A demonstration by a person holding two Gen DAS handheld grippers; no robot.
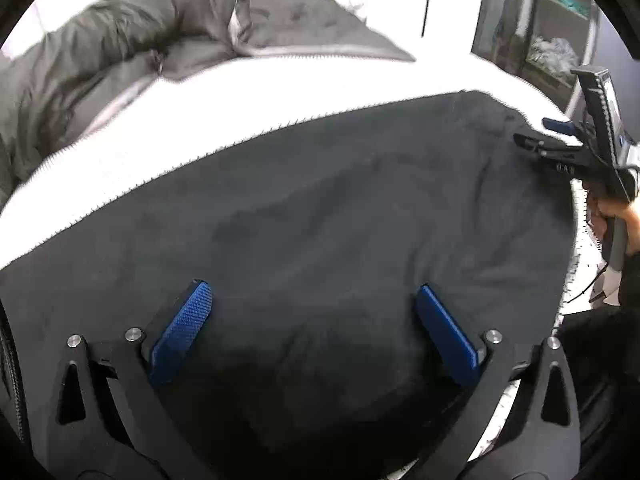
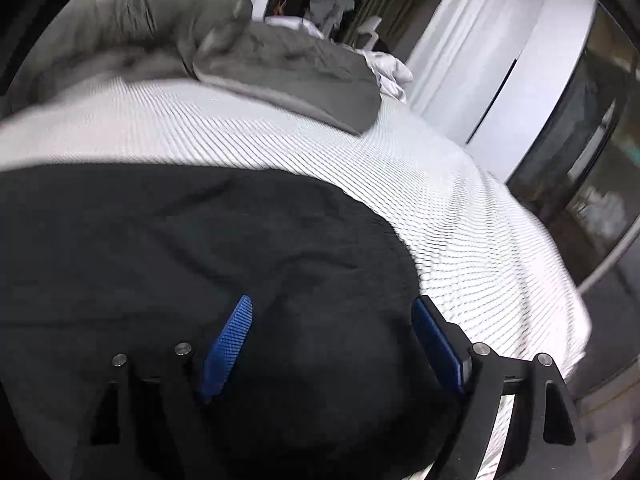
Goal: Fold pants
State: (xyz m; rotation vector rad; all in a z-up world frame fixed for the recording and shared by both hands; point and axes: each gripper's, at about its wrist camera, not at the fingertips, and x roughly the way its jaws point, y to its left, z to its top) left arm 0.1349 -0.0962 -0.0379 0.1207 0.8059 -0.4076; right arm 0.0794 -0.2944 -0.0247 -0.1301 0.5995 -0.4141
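Black pants (image 1: 320,208) spread flat on a white bed (image 1: 132,136), near its front edge and reaching toward its right edge. Soft, thick cloth, a bit fuzzy, with low bumps and wrinkles. White cover with thin ribbed lines. Gray puffy blanket (image 1: 120,40) bunched up at the far side of the bed.

Left gripper (image 1: 316,324) low over the pants, blue fingers (image 1: 182,332) wide apart, nothing between them. Right gripper (image 2: 332,340) over the right side of the pants, fingers wide apart too, holding nothing. In the left view, right gripper (image 1: 548,136) beside the far right corner of the pants.

Probably about time to grab an edge for a fold. Best to pinch only the top layers at two corners of one edge, close firmly, lift both together and level, then lay edge on edge. Good to smooth the bumps first, since soft cloth sags and slips.
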